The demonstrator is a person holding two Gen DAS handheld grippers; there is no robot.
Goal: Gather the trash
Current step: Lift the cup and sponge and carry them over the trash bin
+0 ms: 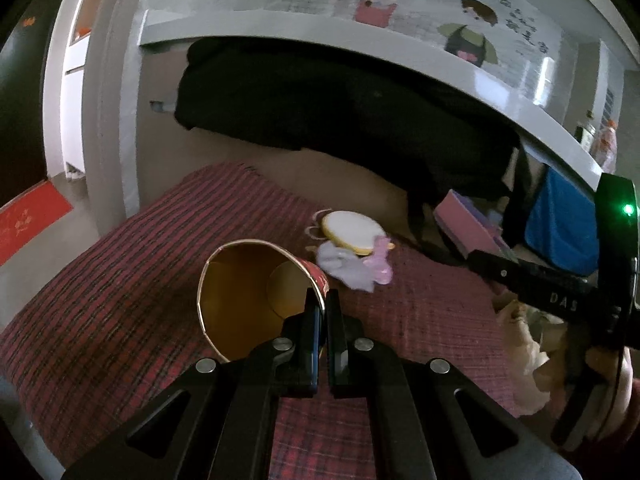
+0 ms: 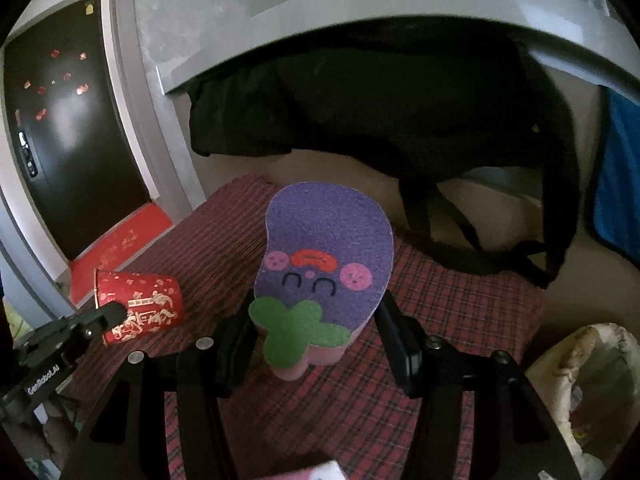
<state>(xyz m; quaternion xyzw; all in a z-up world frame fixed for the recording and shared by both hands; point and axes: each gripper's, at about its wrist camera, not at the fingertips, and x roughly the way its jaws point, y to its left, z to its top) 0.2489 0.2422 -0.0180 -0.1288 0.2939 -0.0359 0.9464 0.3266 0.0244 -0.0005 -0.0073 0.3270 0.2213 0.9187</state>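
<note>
My left gripper is shut on the rim of a red paper cup with gold lettering, held on its side over the red plaid cloth; the cup also shows in the right wrist view. My right gripper is shut on a purple eggplant-shaped sponge with a green leaf and a pink underside, held above the cloth. A round yellow-rimmed white item with purple and white scraps lies on the cloth ahead of the cup.
The red plaid cloth covers a low seat. A black bag with straps lies behind it under a grey shelf. A bin with a pale liner stands at the right. A blue cloth hangs at the right.
</note>
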